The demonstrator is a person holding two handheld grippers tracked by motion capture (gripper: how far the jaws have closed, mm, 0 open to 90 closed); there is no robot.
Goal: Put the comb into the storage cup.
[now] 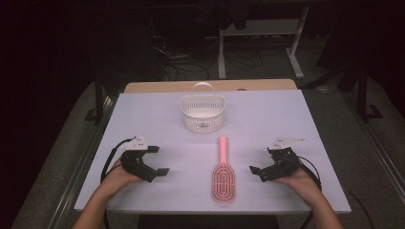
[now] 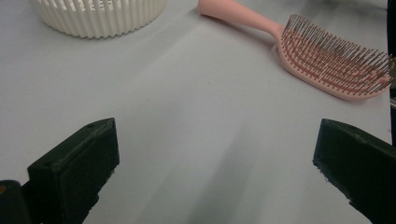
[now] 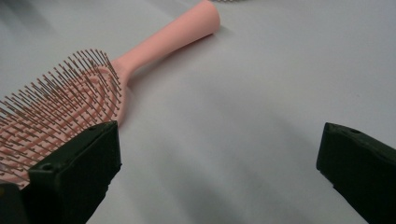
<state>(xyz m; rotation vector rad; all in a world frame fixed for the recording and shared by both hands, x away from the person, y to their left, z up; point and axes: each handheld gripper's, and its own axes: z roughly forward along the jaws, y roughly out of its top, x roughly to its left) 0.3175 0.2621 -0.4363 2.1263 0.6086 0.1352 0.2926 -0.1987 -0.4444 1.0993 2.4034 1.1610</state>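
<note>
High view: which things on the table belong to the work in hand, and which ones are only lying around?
Belong to the work:
- pink hairbrush, lying bristles up between the two grippers
- left gripper, open, holding nothing
- right gripper, open, holding nothing

Probably part of it, or otherwise only standing by:
- white basket, just beyond the brush handle, apparently holding nothing

Only around:
- cables on the floor behind the table

The desk (image 1: 267, 119) is evenly lit from above and reads pale lilac, while the room around and behind it sinks into near black. Shadows on it are soft and short. The high view is slightly soft. In both gripper views the near black fingers (image 2: 74, 168) are blurred; the hairbrush (image 3: 84, 98) bristles stay fairly sharp.
</note>
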